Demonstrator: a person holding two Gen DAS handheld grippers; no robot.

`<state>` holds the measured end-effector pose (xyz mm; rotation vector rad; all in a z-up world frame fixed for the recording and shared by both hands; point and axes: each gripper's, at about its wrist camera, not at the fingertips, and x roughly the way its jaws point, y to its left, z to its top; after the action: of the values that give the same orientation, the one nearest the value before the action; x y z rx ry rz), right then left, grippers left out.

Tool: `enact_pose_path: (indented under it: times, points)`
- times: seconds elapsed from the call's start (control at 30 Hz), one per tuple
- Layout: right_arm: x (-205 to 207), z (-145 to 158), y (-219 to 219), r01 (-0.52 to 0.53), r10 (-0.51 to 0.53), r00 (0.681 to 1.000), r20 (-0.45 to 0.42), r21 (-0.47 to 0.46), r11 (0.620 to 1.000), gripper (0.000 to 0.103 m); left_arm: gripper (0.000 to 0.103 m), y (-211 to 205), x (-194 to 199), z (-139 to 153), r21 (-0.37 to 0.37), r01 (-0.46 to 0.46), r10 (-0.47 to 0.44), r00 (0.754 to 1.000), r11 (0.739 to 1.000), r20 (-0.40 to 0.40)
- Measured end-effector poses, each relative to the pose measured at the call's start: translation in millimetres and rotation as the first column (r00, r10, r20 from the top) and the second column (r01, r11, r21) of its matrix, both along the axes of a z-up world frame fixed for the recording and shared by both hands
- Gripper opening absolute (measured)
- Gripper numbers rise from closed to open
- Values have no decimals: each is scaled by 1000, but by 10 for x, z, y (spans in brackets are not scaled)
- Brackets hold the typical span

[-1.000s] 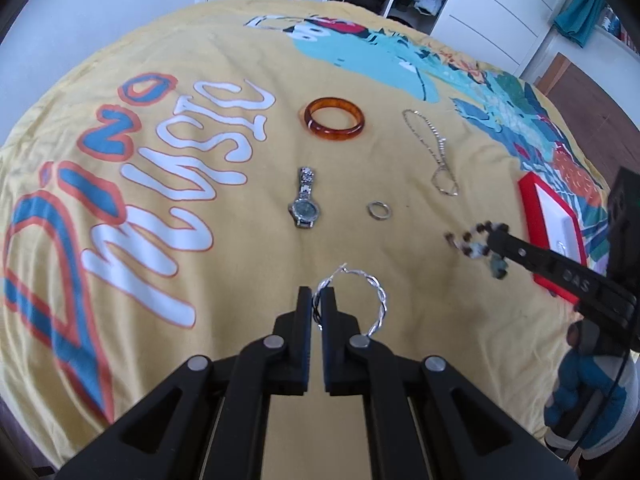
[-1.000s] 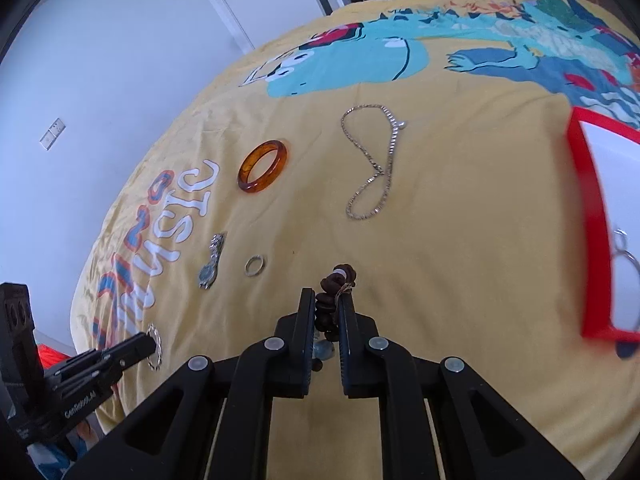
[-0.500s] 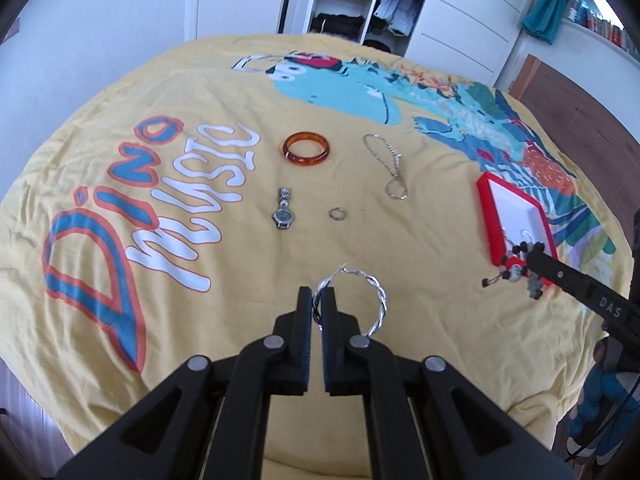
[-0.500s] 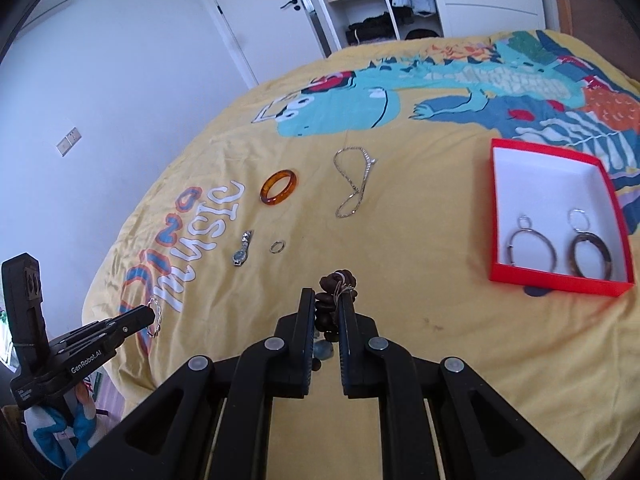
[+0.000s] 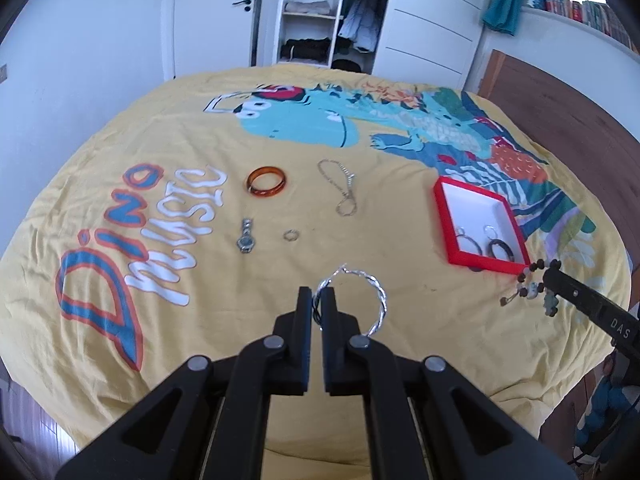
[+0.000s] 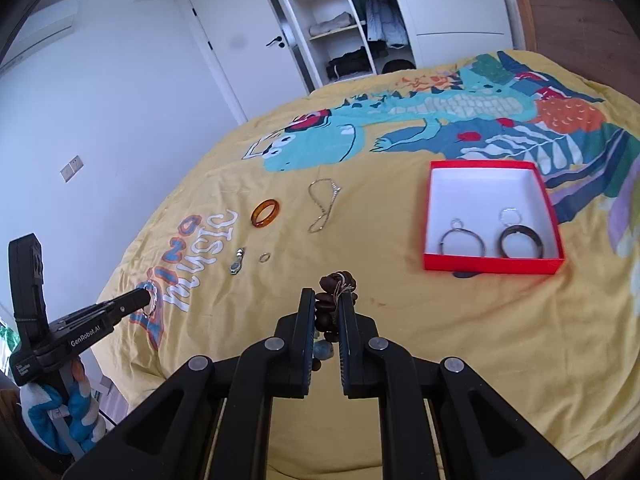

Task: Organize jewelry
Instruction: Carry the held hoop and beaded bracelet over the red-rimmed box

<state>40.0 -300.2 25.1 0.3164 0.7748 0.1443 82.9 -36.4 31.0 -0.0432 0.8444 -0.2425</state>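
My left gripper [image 5: 317, 300] is shut on a twisted silver bangle [image 5: 374, 292], held up over the yellow bedspread; it shows at the left of the right wrist view too [image 6: 145, 300]. My right gripper [image 6: 329, 306] is shut on a brown beaded bracelet [image 6: 336, 282], whose beads [image 5: 530, 280] dangle near the red box's near corner in the left wrist view. The red box [image 6: 434, 262] holds two hoop earrings [image 6: 462, 242]. On the bedspread lie an amber bangle [image 5: 266, 181], a silver chain [image 5: 344, 192], a watch [image 5: 245, 238] and a small ring [image 5: 291, 235].
A yellow dinosaur-print bedspread [image 5: 200, 288] covers the bed. Beyond its far edge stand a white door [image 5: 212, 20] and an open wardrobe [image 5: 316, 12]. A wooden headboard [image 5: 560, 100] runs along the right. A gloved hand [image 6: 72, 412] holds the left gripper.
Both grippers have risen and pulled back from the bedspread with their bracelets held. The right one has swung toward the red box, which now shows fully.
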Motion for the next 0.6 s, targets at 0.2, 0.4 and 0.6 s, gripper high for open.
enact_pose_path:
  times: [0.2, 0.4, 0.6]
  points:
    - [-210, 65, -327, 47, -47, 999, 21, -5, 999, 11, 4, -395, -85, 171, 49, 48, -51, 998, 998, 48]
    - [-280, 133, -640, 87, -86, 996, 35, -8, 996, 11, 4, -753, -71, 311, 75, 93, -99, 992, 993, 79]
    - [-274, 186, -925, 129, -128, 991, 43, -19, 991, 11, 4, -1109, 18, 398, 93, 140, -149, 984, 986, 102]
